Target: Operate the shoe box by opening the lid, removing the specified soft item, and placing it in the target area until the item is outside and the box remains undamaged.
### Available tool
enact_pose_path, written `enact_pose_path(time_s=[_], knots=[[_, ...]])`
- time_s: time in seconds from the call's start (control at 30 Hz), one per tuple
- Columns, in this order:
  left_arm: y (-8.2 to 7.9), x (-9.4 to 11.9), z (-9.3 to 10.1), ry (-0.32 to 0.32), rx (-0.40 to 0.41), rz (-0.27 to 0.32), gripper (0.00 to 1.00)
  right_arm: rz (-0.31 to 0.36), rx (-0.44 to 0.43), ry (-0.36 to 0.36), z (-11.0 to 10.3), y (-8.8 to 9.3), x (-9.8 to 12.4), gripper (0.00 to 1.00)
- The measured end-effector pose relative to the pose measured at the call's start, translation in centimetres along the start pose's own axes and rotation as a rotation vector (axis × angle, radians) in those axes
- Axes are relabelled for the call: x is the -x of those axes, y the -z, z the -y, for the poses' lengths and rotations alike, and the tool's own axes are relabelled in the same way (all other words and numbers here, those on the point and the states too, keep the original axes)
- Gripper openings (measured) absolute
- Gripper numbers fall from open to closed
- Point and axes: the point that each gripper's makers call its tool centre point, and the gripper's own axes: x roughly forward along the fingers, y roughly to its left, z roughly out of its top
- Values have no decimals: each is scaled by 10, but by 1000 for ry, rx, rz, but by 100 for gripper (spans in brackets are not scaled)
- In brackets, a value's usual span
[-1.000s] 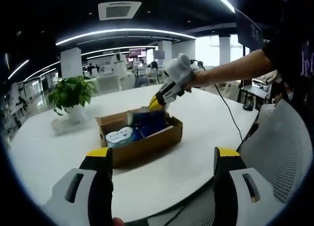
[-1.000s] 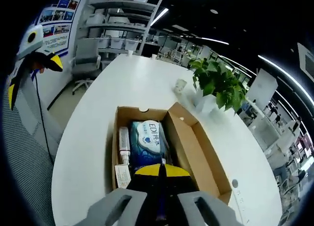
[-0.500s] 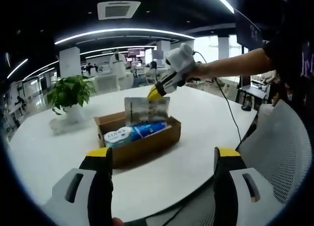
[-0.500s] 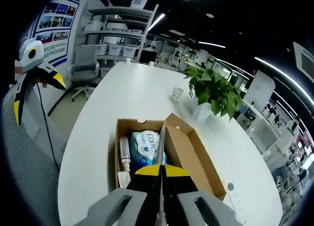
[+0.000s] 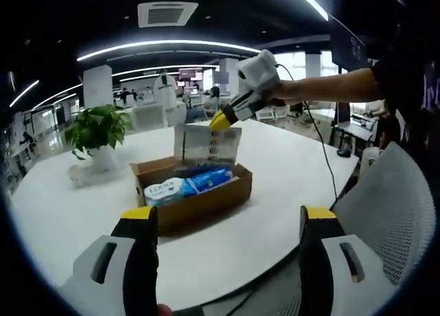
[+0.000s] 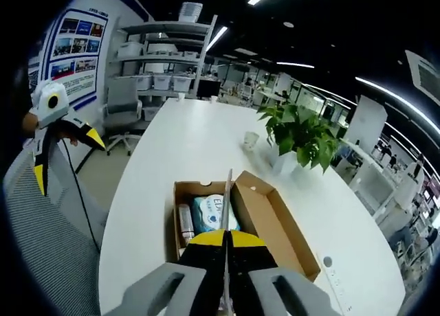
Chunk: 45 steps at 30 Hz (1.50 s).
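An open brown shoe box (image 5: pixel 206 200) sits on the white round table (image 5: pixel 62 213). In the right gripper view its lid (image 6: pixel 275 223) lies folded out to the right. Inside lie a blue-and-white tissue pack (image 5: pixel 165 190) and a small tube (image 6: pixel 185 221). My right gripper (image 5: pixel 220 120) is shut on the top edge of a flat soft pack (image 5: pixel 206 145), which hangs just above the box. In the right gripper view that pack (image 6: pixel 227 196) shows edge-on, rising from my shut right gripper (image 6: pixel 225 238). My left gripper (image 5: pixel 227 216) stands open near the table's front edge and holds nothing; the right gripper view shows it (image 6: pixel 65 161) at the left.
A potted green plant (image 5: pixel 100 130) stands on the table beyond the box, with a small cup (image 6: pixel 251 139) near it. A grey mesh chair (image 5: pixel 395 213) stands at the table's near side. A cable (image 5: pixel 323 158) trails from the right gripper. Shelves and desks fill the office behind.
My right gripper has lifted the flat pack out of the box, from lying inside to hanging clear above it. The left gripper has stayed where it was.
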Motion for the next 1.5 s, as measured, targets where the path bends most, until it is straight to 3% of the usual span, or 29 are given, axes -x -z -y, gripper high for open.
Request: enact_pose_path(time_s=[0.7,1.5], knots=[[0,0,2,14,6,0,82,-16,-1,8,8,13,44,0],[5,0,-3,-37,-42,-34,95,-51,-78,111,45,82,102,0]])
